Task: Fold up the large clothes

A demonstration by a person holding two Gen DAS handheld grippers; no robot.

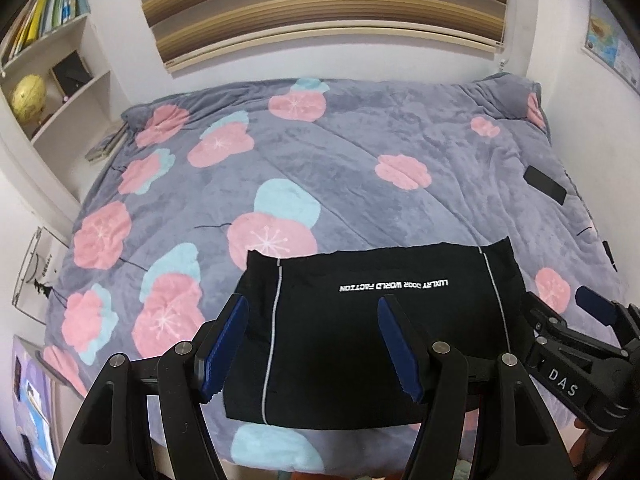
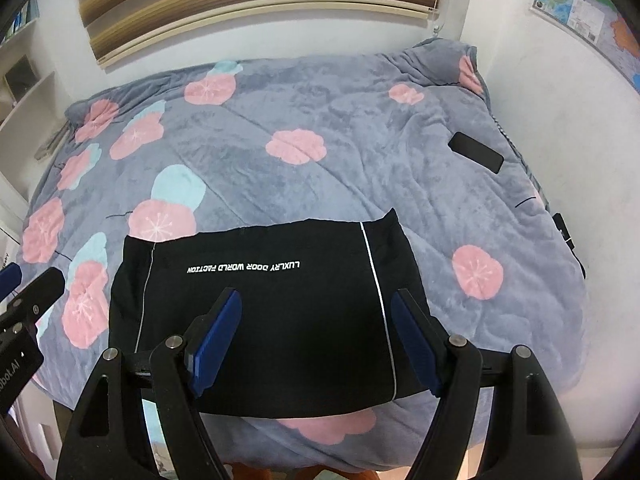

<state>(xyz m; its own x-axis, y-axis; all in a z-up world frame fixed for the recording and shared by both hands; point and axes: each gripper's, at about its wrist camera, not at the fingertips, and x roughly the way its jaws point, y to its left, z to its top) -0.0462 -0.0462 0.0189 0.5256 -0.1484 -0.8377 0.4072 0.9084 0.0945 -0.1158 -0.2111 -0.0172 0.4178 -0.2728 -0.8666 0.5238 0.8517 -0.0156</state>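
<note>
Through the left wrist camera we see our left gripper (image 1: 314, 338) spread wide with nothing between its blue pads, hovering over the folded black garment (image 1: 372, 332) that lies flat near the front edge of the bed's grey floral blanket (image 1: 340, 168), and a black phone (image 1: 546, 184) rests far off to the right. Through the right wrist camera our right gripper (image 2: 316, 340) is likewise released and empty above the same garment (image 2: 264, 320).

The bed (image 1: 360, 152) is wide free beyond the garment (image 1: 360, 320), toward 12 o'clock. At 2 o'clock lies a black phone (image 1: 546, 185). Walls close the bed at 12 and 3, shelves (image 1: 60, 80) at 10.
</note>
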